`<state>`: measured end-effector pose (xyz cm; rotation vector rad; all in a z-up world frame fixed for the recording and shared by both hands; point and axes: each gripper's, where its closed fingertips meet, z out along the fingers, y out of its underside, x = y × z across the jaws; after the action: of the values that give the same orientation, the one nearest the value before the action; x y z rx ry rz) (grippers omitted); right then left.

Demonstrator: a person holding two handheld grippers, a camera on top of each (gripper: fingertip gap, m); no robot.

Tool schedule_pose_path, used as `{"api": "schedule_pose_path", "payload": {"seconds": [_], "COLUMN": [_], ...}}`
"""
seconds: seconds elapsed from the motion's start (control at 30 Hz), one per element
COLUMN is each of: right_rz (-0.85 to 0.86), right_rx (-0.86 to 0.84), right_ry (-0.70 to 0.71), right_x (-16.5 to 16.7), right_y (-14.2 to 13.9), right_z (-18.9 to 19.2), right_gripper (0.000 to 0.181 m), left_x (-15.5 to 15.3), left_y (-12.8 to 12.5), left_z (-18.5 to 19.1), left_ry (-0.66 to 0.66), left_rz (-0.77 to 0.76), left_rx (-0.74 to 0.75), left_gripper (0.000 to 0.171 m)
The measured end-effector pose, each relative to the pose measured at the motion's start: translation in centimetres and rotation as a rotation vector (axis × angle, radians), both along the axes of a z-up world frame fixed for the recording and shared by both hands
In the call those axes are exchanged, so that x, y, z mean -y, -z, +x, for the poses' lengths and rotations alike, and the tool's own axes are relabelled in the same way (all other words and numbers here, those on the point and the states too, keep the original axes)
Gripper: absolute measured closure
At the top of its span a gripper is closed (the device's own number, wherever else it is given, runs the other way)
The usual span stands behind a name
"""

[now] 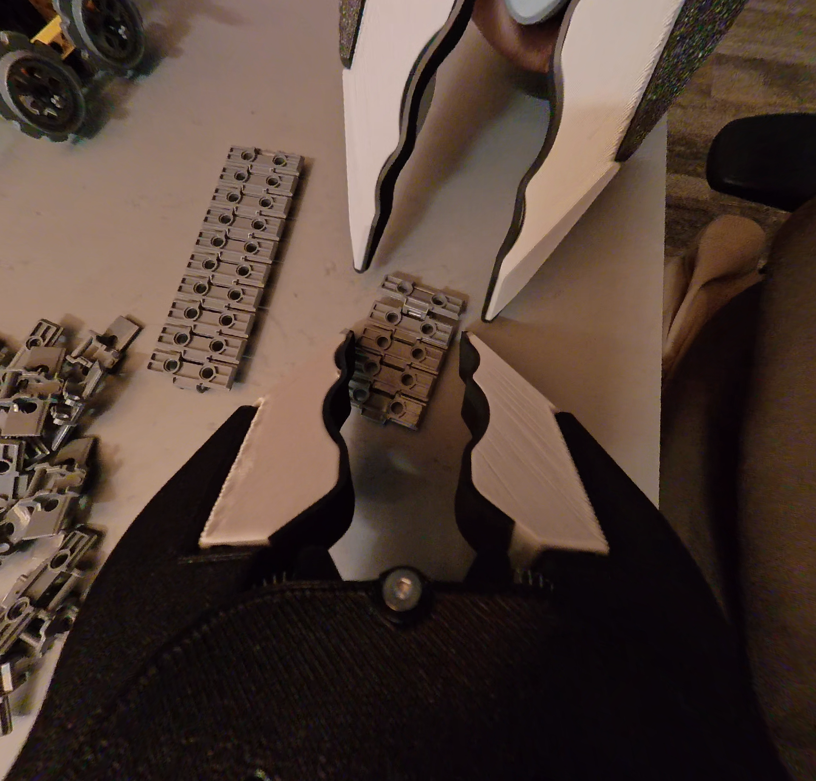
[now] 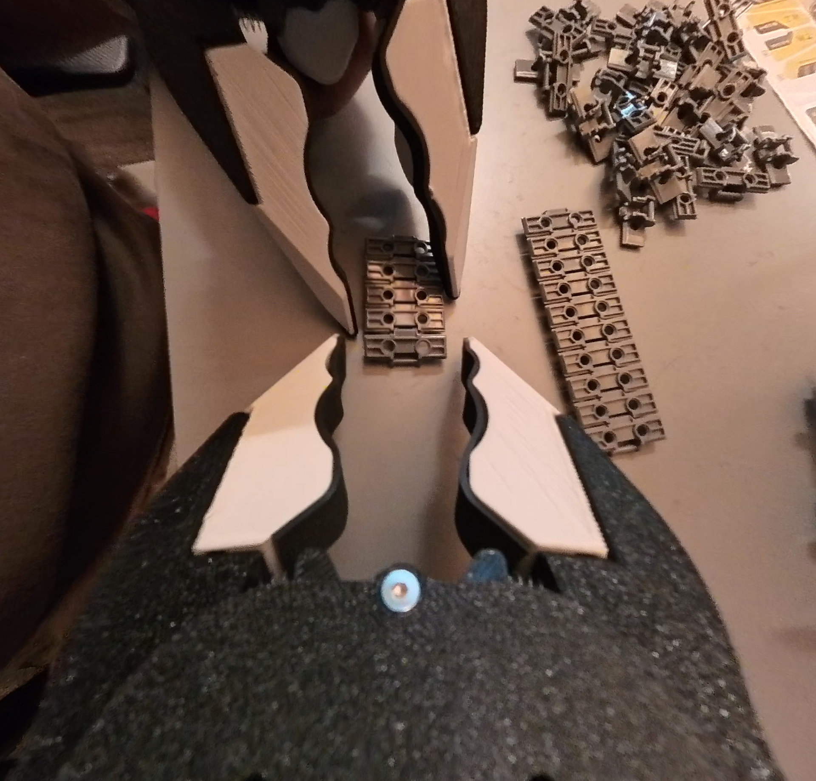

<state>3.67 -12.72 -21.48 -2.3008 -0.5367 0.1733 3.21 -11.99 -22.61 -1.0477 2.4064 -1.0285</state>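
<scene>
A: Where are the left tongs (image 1: 404, 340) rn?

B: Low over the desk (image 1: 287, 75), fingers apart, straddling the near end of the short track (image 1: 408, 349). One fingertip (image 1: 346, 349) is right against the track's edge, poss. touching; other tip is just beside it w/ a gap. Not clamped on anything.

A: And the right tongs (image 2: 404, 344)?

B: Also spread, nothing between them. They come in from the opposite side, tips just short of the short track's (image 2: 404, 300) far end. In the left wrist view the right tongs (image 1: 424, 291) point down at that end, one tip near each corner.

A: So the short track's between both pairs?

B: Yep, flat on the desk near its edge, both pairs facing each other across it. Approx. five or six links joined.

A: Other stuff?

B: Long track (image 1: 225, 269), about ten links, flat and just beside the short one, untouched. Loose link pile (image 1: 39, 441) farther out, well apart from either tongs. Wheeled model (image 1: 66, 66) at the far corner, and a printed sheet (image 2: 768, 35) past the pile.

A: How much looks assembled?

B: Judging by layout: one long strip joined, one short strip partly built, big pile of links not yet joined. Right view's a bit blurred, so link count's rough.
</scene>
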Motion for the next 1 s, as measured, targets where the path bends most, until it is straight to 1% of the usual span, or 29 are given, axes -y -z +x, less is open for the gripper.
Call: {"api": "schedule_pose_path", "payload": {"seconds": [0.1,0.2,0.23,0.33,0.47,0.5,0.57,0.63,0.7,0.77,0.87,0.93,1.0], "right_rz": [0.009,-0.003,-0.007,-0.004,-0.002,-0.007,0.011,0.035,0.022,-0.018,-0.004,-0.018,-0.050], "right_rx": [-0.025,-0.004,0.000,-0.009,0.038,0.051,0.075,0.083,0.068,0.045,0.044,0.022,-0.059], "right_ry": [0.007,0.011,0.010,0.000,-0.018,-0.027,-0.011,0.001,-0.001,-0.012,-0.024,-0.004,0.043], "right_x": [-0.05,-0.17,-0.24,-0.46,-0.42,-0.32,-0.46,-0.60,-0.44,-0.16,-0.30,-0.35,-0.35], "right_y": [-0.46,-0.11,0.08,0.06,0.06,0.06,-0.24,-0.68,-0.60,0.05,0.10,0.13,0.17], "right_z": [-0.31,-0.15,-0.12,-0.13,-0.16,-0.25,-0.16,-0.04,-0.12,-0.34,-0.44,-0.46,-0.45], "right_gripper": [0.145,0.162,0.165,0.167,0.168,0.172,0.168,0.171,0.181,0.181,0.181,0.181,0.181], "left_x": [0.01,0.05,0.05,0.04,-0.02,-0.06,-0.07,-0.08,-0.07,-0.06,-0.07,-0.06,-0.06], "left_y": [-0.17,-0.33,-0.25,-0.19,-0.04,0.01,0.05,0.05,0.05,0.05,0.05,0.05,0.05], "left_z": [0.00,-0.04,-0.04,-0.03,-0.09,-0.06,-0.04,-0.05,-0.05,-0.05,-0.05,-0.06,-0.06], "left_ry": [0.001,0.005,0.004,0.004,0.006,0.004,0.003,0.003,0.003,0.003,0.003,0.003,0.004], "left_rz": [-0.002,-0.006,-0.003,0.002,0.021,0.025,0.029,0.029,0.028,0.025,0.025,0.026,0.028], "left_rx": [0.013,0.023,0.019,0.018,0.023,0.023,0.024,0.024,0.022,0.020,0.021,0.021,0.023], "left_gripper": [0.129,0.131,0.131,0.131,0.131,0.131,0.131,0.131,0.131,0.131,0.131,0.131,0.131]}}
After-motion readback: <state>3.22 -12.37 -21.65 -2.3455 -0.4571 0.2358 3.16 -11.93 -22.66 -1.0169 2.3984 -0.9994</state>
